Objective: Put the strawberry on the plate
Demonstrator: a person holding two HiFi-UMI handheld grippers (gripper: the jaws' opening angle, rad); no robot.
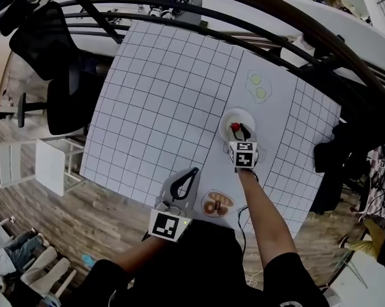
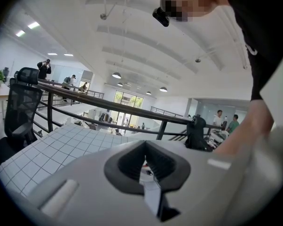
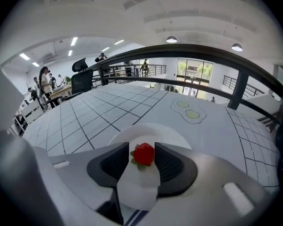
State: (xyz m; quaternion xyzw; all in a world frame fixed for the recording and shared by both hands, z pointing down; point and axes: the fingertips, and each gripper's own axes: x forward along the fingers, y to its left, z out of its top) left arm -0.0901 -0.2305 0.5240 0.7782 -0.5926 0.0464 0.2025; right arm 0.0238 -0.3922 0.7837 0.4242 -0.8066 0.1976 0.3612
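Observation:
The red strawberry (image 1: 235,127) (image 3: 144,153), with green leaves, lies on the small white plate (image 1: 238,114) (image 3: 132,133) right of the table's middle. My right gripper (image 1: 239,132) (image 3: 144,160) hangs over the plate's near side. Its dark pads stand on either side of the berry, with a sliver of plate showing on the left, so it is open. My left gripper (image 1: 194,171) (image 2: 145,147) hovers at the table's near edge, tips together, nothing between them.
A flat fried-egg piece (image 1: 258,87) (image 3: 191,112) lies beyond the plate. A small dish of brown pastries (image 1: 217,204) sits by the near edge, between my arms. The white gridded tabletop (image 1: 167,94) stretches left. A black chair (image 1: 45,40) and a railing (image 1: 275,24) stand around the table.

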